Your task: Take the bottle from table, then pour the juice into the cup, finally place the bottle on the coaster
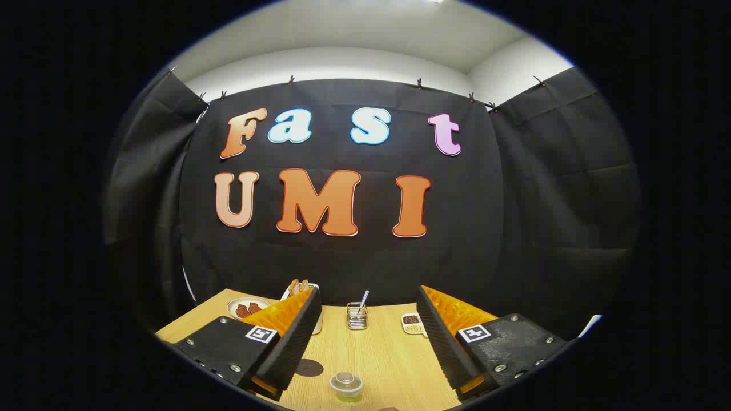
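- I see a pale wooden tabletop against the booth's black cloth wall.
- My gripper has its jaws spread wide, holding nothing.
- Between the fingers, close in, stands a small clear bottle of green juice; a dark round coaster lies just beside it.
- Beyond: a wire holder, a plate of food, and a small dish.

Gripper agape above cup — coaster beside

Cup between fingers — coaster left, holder beyond.
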A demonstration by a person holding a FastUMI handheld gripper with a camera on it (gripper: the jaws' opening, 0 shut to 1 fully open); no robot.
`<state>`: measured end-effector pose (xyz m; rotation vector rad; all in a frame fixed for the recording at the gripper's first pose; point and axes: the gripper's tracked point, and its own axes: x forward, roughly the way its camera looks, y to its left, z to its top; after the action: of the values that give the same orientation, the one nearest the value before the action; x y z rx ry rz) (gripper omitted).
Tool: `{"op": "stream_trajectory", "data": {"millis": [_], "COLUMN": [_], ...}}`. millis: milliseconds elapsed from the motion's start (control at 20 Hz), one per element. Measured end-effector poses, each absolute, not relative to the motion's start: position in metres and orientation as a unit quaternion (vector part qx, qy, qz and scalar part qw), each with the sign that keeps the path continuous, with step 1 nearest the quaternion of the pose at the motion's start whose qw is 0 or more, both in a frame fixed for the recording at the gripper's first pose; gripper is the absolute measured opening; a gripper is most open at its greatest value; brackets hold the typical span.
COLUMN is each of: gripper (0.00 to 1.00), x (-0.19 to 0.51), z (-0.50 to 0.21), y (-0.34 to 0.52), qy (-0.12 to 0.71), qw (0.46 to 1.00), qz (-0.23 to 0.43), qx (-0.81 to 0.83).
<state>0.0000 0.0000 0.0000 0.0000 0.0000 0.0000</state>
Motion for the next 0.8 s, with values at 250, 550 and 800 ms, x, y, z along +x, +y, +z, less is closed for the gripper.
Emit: {"op": "stream_trajectory", "data": {"millis": [250, 550, 800], "gripper": [0.99, 0.99, 0.99], "x": [0.002, 0.0012, -0.0021], "z": [-0.0034, -0.0046, -0.0036], "y": [0.0006, -0.0021, -0.0064], "qy": [0.006, 0.009, 0.007], "qw": [1.0, 1.0, 1.0], "qz": [0.004, 0.005, 0.002], "qx": [0.005, 0.005, 0.004]}}
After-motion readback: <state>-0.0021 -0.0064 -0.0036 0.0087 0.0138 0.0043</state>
